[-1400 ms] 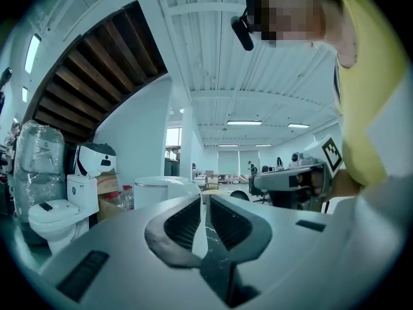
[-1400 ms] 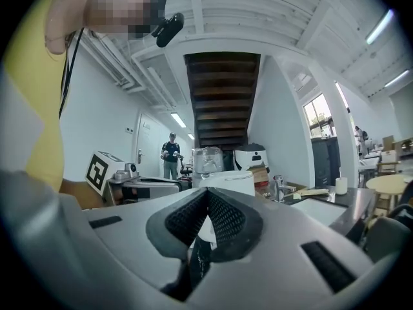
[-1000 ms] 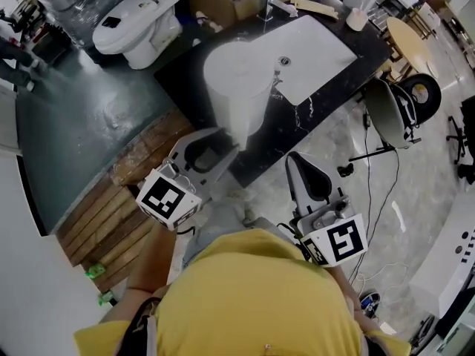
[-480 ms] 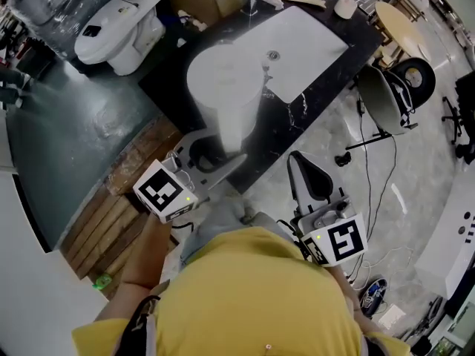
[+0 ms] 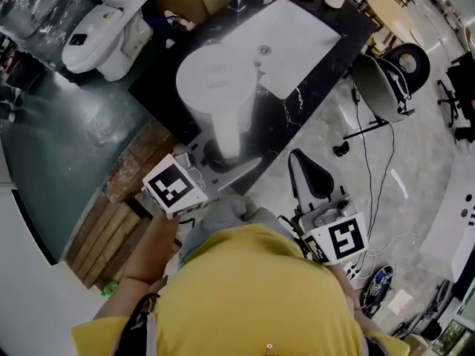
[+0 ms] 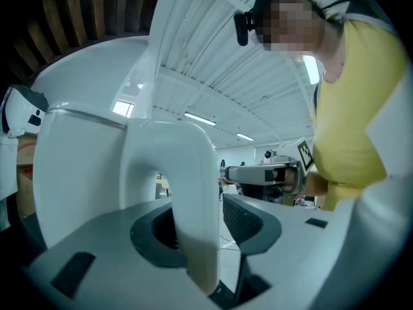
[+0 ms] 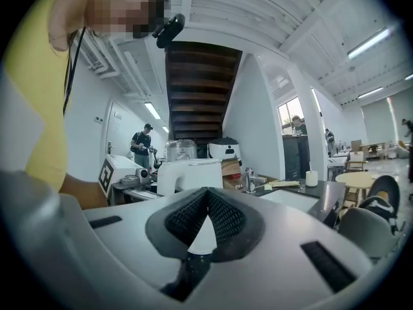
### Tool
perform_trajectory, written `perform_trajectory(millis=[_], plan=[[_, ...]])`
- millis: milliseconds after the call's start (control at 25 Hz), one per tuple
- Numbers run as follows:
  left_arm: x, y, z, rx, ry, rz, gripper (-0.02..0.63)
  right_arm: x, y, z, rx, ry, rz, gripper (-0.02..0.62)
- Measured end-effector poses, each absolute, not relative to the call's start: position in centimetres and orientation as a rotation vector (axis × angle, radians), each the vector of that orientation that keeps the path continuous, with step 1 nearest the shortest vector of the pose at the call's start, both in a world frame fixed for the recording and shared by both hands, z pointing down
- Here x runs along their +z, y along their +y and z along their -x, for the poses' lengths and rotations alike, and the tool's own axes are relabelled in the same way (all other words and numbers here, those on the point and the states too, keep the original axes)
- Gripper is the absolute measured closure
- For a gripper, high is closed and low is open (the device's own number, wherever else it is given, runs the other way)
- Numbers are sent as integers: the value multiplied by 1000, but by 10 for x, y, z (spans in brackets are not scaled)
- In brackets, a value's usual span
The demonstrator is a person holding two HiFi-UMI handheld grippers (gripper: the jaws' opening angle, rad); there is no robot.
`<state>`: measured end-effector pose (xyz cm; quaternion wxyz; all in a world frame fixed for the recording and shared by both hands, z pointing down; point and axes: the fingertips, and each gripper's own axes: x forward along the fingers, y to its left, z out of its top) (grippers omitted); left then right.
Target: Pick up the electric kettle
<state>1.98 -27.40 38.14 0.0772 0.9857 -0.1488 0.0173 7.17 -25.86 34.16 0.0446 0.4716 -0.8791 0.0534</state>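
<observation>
**A:** Where is the electric kettle [image 5: 219, 87]?

**B:** The white kettle stands upright on the black tabletop [image 5: 300, 117], beside the sink [image 5: 297, 43] and near the edge closest to the person. Its handle [image 6: 187, 186] runs up and down and faces the person.

**A:** Which hand-held gripper is nearer?

**B:** The left hand-held gripper [image 5: 220, 156]. It points level at the kettle with its jaws spread wide. The handle stands between them, unsqueezed, with a gap on one side. The right hand-held gripper [image 5: 310, 180] is well apart by the person's body, jaws together and empty.
</observation>
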Motion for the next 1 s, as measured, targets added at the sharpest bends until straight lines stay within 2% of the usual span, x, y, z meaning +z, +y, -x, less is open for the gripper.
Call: perform_trajectory(millis=[200, 280, 1000], plan=[[380, -276, -19, 39, -408, -2950, 447, 350, -258, -71, 193, -2657, -1451, 578], [381, -280, -17, 31, -428, -2946, 503, 350, -260, -68, 192, -2663, -1458, 577], [379, -279, -17, 23, -447, -2988, 508, 353, -267, -57, 176, -2678, -1449, 578]])
